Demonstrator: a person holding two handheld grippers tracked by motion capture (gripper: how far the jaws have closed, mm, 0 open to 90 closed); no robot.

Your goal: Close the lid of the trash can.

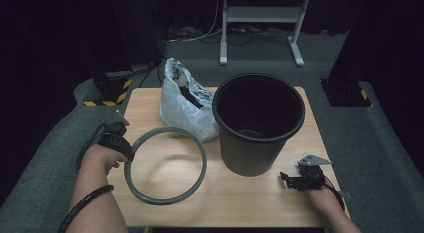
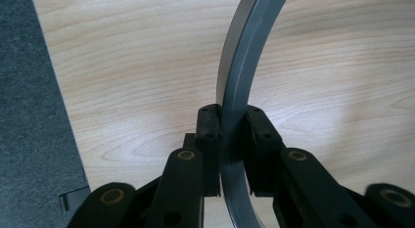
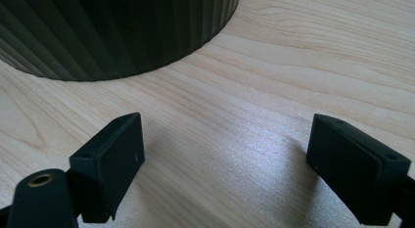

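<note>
A grey plastic ring (image 1: 166, 165) hangs tilted above the left half of the wooden table (image 1: 260, 203), casting a shadow below it. My left gripper (image 1: 125, 155) is shut on the ring's left rim; in the left gripper view both pads (image 2: 209, 127) press the grey ring (image 2: 240, 81) edge-on. A black ribbed bin (image 1: 257, 123) stands upright and empty at the table's middle right. A little right of the bin's base, my right gripper (image 1: 286, 179) rests low over the table, open with nothing between its jaws. In the right gripper view the bin's ribbed wall (image 3: 112, 32) fills the upper left.
A white plastic bag (image 1: 182, 100) with dark contents leans against the bin's left side at the back of the table. Grey carpet surrounds the table. A white metal stand (image 1: 260, 23) and dark curtains lie beyond.
</note>
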